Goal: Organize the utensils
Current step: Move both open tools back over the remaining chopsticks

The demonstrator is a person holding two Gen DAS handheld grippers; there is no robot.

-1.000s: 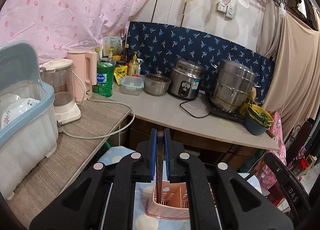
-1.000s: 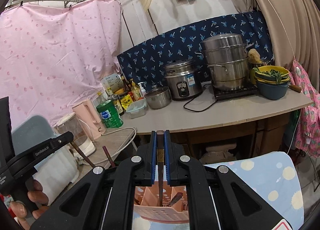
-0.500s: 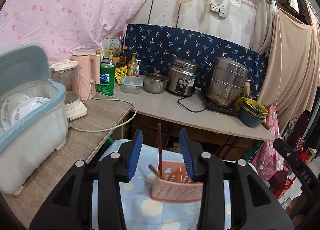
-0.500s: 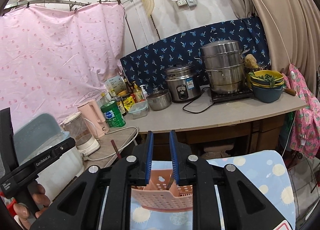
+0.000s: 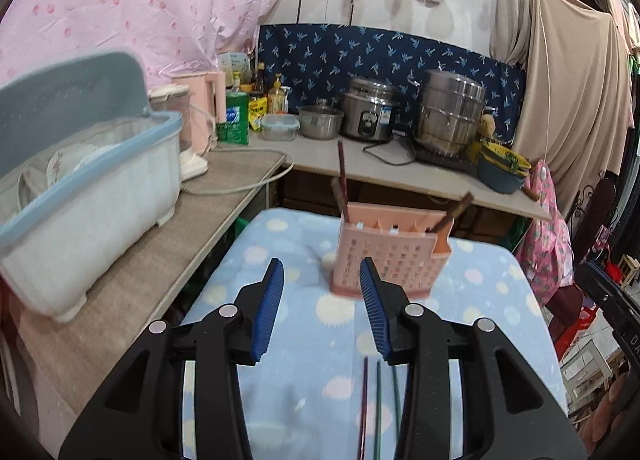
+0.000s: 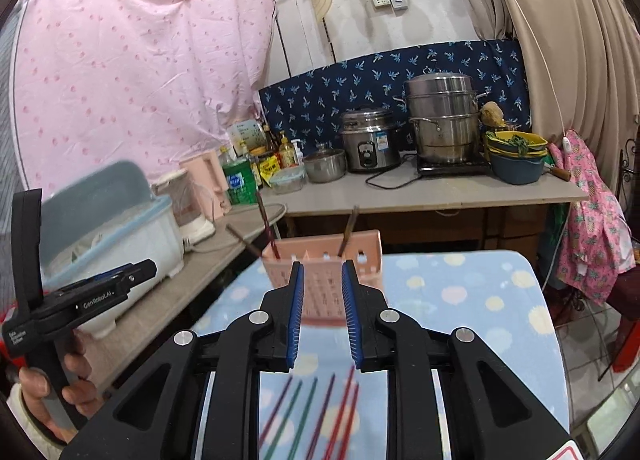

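Room: a kitchen corner is seen, with a pink dotted curtain [image 6: 132, 71] and a navy patterned cloth [image 6: 384, 79] hung behind a long counter [image 6: 440, 189].
Counter: a rice cooker [image 6: 370, 139], a stacked steel steamer [image 6: 442, 121] and a green bottle [image 6: 236, 179] are lined along its back edge.
Side counter: a white dish box [image 5: 92, 195] with a blue rim is set at the left.
Table: a blue dotted cloth [image 5: 304, 340] is spread over it.
Utensil holder: a pink slotted holder [image 5: 386, 256] is stood near the far edge of the cloth, with several dark chopsticks [image 5: 342, 175] leaned in it.
Loose chopsticks: red and green chopsticks [image 6: 320, 412] are laid on the near part of the cloth.
Left gripper [image 5: 322, 308]: the fingers are spread wide, nothing is held.
Right gripper [image 6: 322, 316]: the fingers are parted with a narrower gap, nothing is gripped.
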